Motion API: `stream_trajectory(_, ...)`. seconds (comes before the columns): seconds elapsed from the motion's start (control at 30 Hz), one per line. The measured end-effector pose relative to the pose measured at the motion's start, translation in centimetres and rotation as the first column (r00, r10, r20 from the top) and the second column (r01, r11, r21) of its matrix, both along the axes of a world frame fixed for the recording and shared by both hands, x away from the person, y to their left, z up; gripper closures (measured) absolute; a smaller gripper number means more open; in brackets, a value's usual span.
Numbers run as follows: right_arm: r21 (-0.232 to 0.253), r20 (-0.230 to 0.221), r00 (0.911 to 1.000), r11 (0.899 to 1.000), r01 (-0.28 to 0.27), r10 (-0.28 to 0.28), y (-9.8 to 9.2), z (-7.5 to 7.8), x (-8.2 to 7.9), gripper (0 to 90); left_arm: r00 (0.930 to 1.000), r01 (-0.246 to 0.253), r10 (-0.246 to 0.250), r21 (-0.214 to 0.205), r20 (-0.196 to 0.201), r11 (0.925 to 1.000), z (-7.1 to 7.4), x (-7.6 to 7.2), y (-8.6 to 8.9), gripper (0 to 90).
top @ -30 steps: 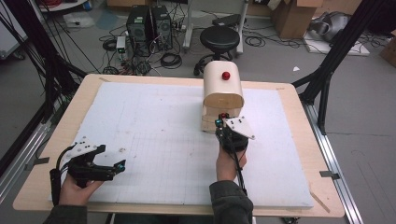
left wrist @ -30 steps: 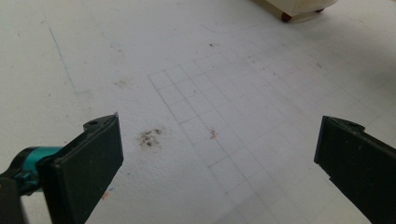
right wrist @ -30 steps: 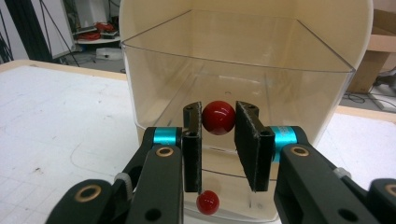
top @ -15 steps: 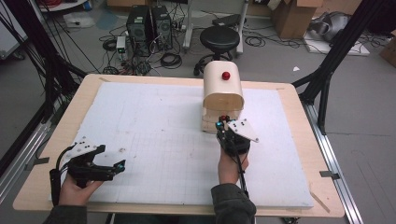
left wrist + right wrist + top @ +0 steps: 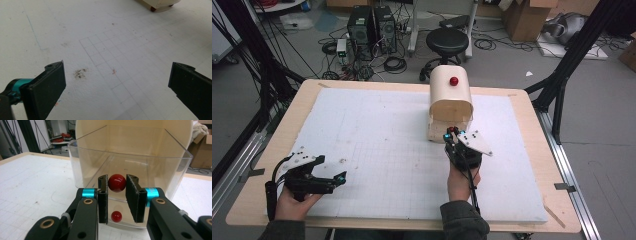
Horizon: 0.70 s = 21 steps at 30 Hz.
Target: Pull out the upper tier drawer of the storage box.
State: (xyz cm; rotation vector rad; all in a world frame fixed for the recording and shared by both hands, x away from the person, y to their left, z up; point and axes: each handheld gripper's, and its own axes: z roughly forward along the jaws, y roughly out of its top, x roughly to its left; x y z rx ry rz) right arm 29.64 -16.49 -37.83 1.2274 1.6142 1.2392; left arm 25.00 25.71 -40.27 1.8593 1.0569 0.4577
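A cream wooden box (image 5: pixel 451 95) with a rounded top and a red knob (image 5: pixel 454 81) stands at the middle right of the white board. A clear plastic drawer (image 5: pixel 82 162) sticks out of its front toward me. My right gripper (image 5: pixel 116 185) is shut on the drawer's red knob (image 5: pixel 116 182), and in the high view the right gripper (image 5: pixel 451 133) sits at the box's near face. A smaller red ball (image 5: pixel 116 216) shows lower down through the clear wall. My left gripper (image 5: pixel 339 177) rests at the near left, far from the box; its jaws (image 5: pixel 117 82) stand wide open over bare board.
The white gridded foam board (image 5: pixel 377 130) covers most of the wooden table (image 5: pixel 532 130). A base corner of the box (image 5: pixel 160 3) shows at the top of the left gripper view. Behind the table stand a stool (image 5: pixel 447 40) and computer towers (image 5: pixel 371 25) on the floor.
My right hand has drawn back slightly toward me with the knob still in the jaws. The left gripper has not moved.
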Motion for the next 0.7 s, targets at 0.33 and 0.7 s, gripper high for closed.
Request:
stream_trajectory(0.33, 0.003, 0.005, 0.9999, 1.0, -0.01, 0.01, -0.2, -0.1, -0.7, 72.3, 1.0, 0.0, 0.0, 0.0, 0.0, 1.0, 0.0, 0.0, -0.1, 1.7)
stream_trajectory(0.7, 0.016, 0.004, 0.9997, 1.0, -0.023, 0.023, -0.3, -0.1, -1.7, 72.3, 1.0, 0.0, 0.0, 0.001, 0.001, 1.0, 0.0, 0.0, -0.1, 1.7)
